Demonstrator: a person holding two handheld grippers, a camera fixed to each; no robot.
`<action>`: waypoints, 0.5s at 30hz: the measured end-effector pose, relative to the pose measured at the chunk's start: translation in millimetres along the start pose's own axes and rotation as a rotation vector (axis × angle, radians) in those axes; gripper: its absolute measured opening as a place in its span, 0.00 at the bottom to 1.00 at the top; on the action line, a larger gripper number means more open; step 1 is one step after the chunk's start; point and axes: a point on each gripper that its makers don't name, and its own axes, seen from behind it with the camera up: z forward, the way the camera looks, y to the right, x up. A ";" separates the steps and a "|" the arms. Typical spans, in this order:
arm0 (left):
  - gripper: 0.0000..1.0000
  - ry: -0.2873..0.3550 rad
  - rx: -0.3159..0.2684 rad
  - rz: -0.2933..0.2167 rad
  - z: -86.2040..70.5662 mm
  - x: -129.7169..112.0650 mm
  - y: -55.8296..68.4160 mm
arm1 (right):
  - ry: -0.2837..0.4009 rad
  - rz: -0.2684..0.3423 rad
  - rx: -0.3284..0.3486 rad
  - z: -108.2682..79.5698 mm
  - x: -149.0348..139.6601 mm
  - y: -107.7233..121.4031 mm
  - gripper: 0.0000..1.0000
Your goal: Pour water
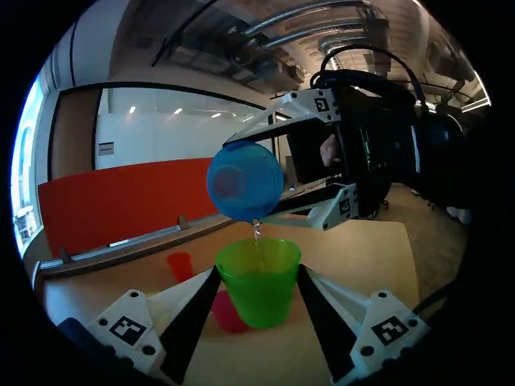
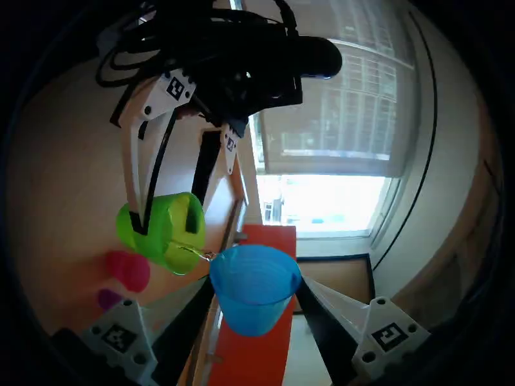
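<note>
Okay, left claw [image 1: 259, 270] grips green cup [image 1: 259, 297]; right claw [image 2: 255, 282] grips tilted blue cup [image 2: 254, 299], lip above green cup.

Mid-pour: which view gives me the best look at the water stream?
The left gripper view: the water stream falls from the tilted blue cup into the green cup, clear in the gap between them. The right gripper view shows it as a faint thin thread between the two rims, easy to miss.
</note>
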 end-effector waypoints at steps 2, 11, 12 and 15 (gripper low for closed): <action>0.85 0.000 0.000 0.000 0.3 0.3 0.0 | -0.002 -0.008 0.001 -0.7 -0.1 -0.4 0.91; 0.85 0.001 -0.003 0.005 0.6 1.1 2.2 | -0.001 -0.043 -0.004 -2.6 3.3 3.2 0.91; 0.85 0.001 -0.002 0.005 0.5 1.4 1.9 | -0.002 -0.048 -0.005 -2.6 3.3 3.4 0.91; 0.85 0.003 0.000 0.005 0.0 2.0 1.1 | -0.005 -0.062 -0.005 -2.1 3.0 3.4 0.91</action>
